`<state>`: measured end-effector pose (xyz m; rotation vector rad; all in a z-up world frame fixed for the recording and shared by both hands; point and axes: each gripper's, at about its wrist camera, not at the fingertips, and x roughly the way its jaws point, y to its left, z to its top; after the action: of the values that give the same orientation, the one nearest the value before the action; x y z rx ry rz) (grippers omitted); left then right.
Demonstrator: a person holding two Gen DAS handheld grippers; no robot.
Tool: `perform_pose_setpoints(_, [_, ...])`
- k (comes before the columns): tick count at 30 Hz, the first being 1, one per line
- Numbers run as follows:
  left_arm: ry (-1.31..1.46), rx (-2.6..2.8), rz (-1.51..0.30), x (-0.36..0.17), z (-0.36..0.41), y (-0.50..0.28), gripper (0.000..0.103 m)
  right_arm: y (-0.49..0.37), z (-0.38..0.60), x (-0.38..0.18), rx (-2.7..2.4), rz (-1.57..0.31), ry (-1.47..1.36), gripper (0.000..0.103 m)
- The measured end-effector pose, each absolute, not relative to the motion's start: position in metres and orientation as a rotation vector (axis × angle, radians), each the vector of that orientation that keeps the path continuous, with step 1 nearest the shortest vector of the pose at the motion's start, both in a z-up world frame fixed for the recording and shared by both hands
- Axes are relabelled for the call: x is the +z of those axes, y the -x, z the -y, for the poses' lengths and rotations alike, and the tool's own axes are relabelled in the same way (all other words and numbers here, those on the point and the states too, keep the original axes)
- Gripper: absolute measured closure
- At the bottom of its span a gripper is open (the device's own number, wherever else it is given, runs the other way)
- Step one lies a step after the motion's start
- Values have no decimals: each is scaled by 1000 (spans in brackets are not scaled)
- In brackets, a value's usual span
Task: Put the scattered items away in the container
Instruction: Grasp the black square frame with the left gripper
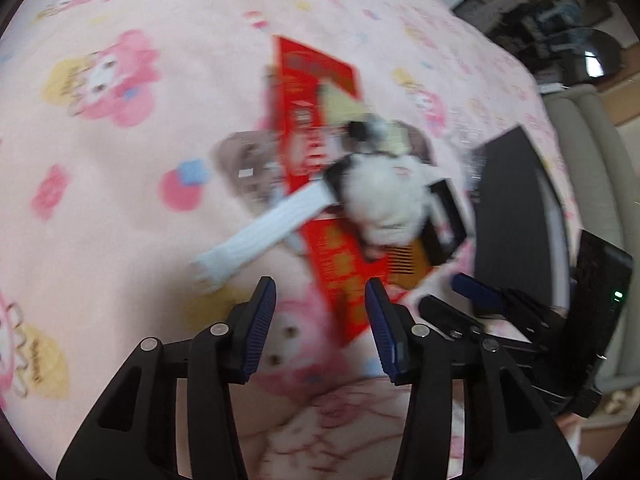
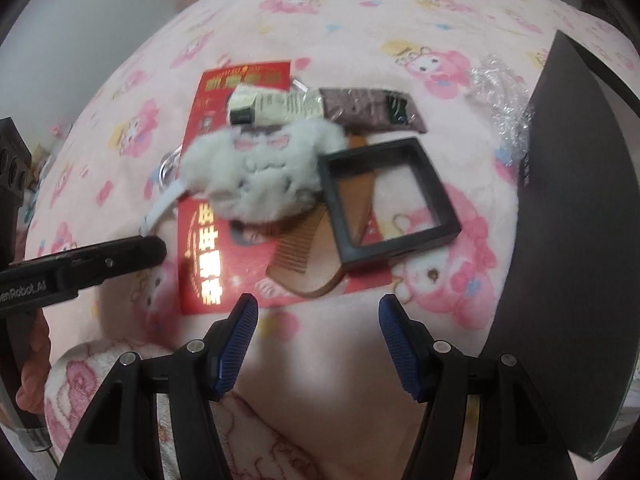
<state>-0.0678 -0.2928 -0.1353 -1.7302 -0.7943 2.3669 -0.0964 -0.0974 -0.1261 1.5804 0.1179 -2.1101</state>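
We see both grippers hovering over a pink blanket (image 2: 360,12), each with jaws wide apart and nothing between them: the left gripper (image 1: 320,320) and the right gripper (image 2: 318,336). The scattered items lie in one pile ahead of them. At the bottom is a red sheet (image 2: 204,248). On it rest a white plush (image 2: 256,176), a wooden comb (image 2: 304,264) and a black frame (image 2: 390,200), the frame overlapping the comb's handle. A pale tube (image 2: 276,106) and a brown pouch (image 2: 372,110) lie at the far edge, touching the plush. A white strap (image 1: 264,228) extends from under the plush on the left side. The black container (image 2: 576,240) stands on the right, just beside the pile, with crumpled clear wrap (image 2: 504,92) against its wall.
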Motion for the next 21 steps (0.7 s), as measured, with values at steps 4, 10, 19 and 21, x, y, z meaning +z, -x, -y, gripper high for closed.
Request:
perform_pose_setpoints(4, [1664, 2287, 827, -128, 276, 85, 57, 98, 89, -106, -2206, -66, -1512, 42])
perform_pose_setpoints(10, [1715, 2257, 743, -122, 239, 127, 57, 88, 73, -76, -2239, 77, -1444, 43])
perform_pose_setpoints(19, [1965, 2104, 632, -166, 198, 177, 89, 85, 71, -71, -2237, 100, -1447, 44])
perform_pose_setpoints(21, [1946, 2157, 608, -158, 201, 170, 94, 85, 69, -73, -2217, 120, -1460, 44])
